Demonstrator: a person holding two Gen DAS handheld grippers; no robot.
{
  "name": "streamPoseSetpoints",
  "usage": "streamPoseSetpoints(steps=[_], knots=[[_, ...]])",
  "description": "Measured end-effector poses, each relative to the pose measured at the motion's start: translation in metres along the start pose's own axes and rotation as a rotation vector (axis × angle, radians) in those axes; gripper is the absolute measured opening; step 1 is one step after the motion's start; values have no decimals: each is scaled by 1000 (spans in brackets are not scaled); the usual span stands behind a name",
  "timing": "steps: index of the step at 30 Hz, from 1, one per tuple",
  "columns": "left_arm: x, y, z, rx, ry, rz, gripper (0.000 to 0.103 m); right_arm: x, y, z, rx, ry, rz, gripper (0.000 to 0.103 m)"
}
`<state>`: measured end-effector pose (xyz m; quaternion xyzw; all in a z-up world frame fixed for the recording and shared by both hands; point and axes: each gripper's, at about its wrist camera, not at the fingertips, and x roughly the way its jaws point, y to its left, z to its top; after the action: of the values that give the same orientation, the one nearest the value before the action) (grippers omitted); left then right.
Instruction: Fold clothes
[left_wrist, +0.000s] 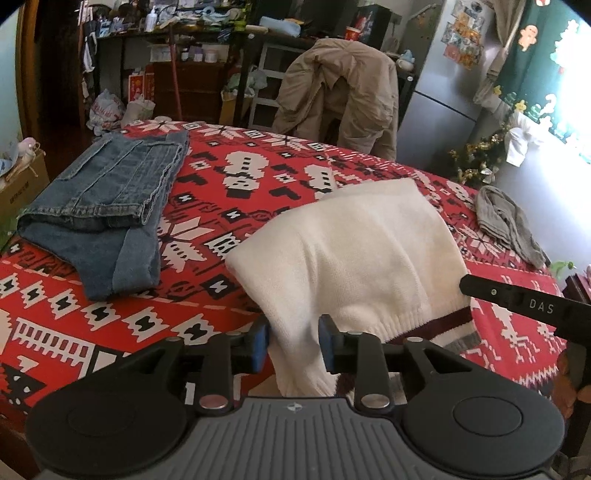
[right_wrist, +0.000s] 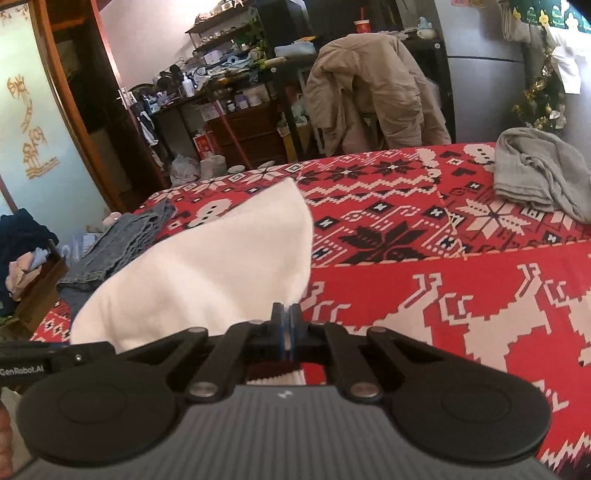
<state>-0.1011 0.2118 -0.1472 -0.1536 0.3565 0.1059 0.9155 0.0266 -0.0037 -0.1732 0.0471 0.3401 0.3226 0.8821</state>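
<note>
Right hand-held gripper (right_wrist: 285, 314) pinches white sweater (left_wrist: 354, 251) hem, pads pressed together; left hand-held gripper (left_wrist: 293, 341) spread, cloth between its pads. Sweater half-lifted off desk (left_wrist: 229, 177), mid-fold by my read. Jeans (left_wrist: 107, 199) lie folded; grey garment (right_wrist: 543, 173) lies crumpled.

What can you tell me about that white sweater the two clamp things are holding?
The white sweater looks like soft knit, with a ribbed hem carrying a dark red stripe and a grey one. It is partly folded and lifted at the near edge, the rest draped on the red patterned cloth. The right gripper has its jaws shut on one part of it; the left gripper straddles the fabric with its jaws apart. Folded jeans lie apart from it.
</note>
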Motion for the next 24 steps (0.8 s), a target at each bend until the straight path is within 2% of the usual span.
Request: streamPoseSetpoints(steps=[5,13,16,21,22,24], knots=[[-15,-4,3,-6,-21,-27,30,-19,17,1,-30,-25,75,2],[-28,0,13,-94,-34,-123,31,-20,48,-15,-106,26,131,2],[-34,-6,13,-57,-44,-149,33,-19,59,-21,-133,47,151,2],[-44,-16,12,11,-74,-145,33,-21,63,-26,-134,59,153,2],[-45,-16,11,13,-80,-146,33,-22,61,-26,-126,54,141,4],[-44,-13,10,6,-76,-152,33,-25,55,-26,-112,37,110,15]])
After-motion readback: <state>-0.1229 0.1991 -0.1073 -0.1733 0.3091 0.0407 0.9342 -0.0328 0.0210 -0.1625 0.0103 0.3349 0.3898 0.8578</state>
